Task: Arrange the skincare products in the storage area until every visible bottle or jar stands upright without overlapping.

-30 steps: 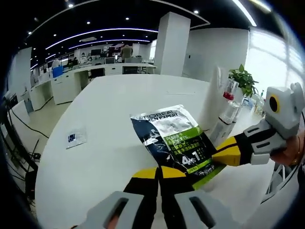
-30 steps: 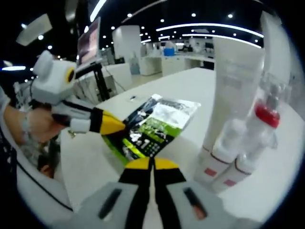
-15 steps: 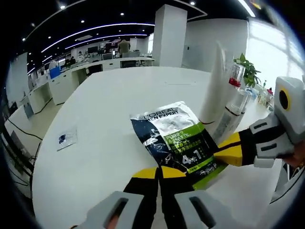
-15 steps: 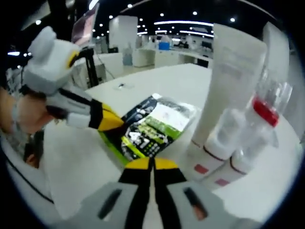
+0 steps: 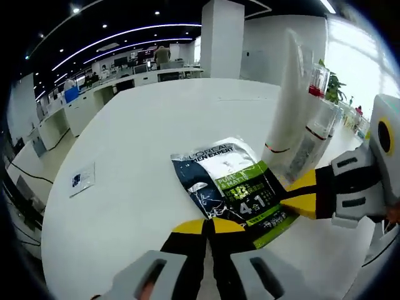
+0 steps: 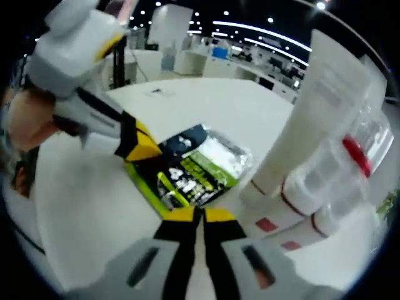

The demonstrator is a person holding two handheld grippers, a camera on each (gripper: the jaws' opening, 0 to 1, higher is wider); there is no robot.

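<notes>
1. The sachet [image 5: 230, 185] lies flat on the white surface [image 5: 137, 144], just beside the group of standing products: a tall white tube [image 6: 315, 119], small white bottles [image 6: 300, 200] and a clear bottle with a red band [image 6: 359, 150]. In the left gripper view this group stands toward the surface's far right edge.
2. I judge the sachet light, thin and soft, with a glossy foil skin that may slip. It cannot stand by itself as a bottle does. I would take it at the sealed edge or a corner, where the foil is stiffer, not at the filled middle.
3. My left tongs [image 5: 209, 228] look pressed together at the sachet's near edge; I cannot tell if they pinch it.
4. My right tongs [image 6: 195, 215] also look pressed together at another edge of the sachet; pinching is again unclear.
5. Compared with one second ago, both cameras have come closer to the sachet and the bottles, and the sachet appears to lie in the same place.
</notes>
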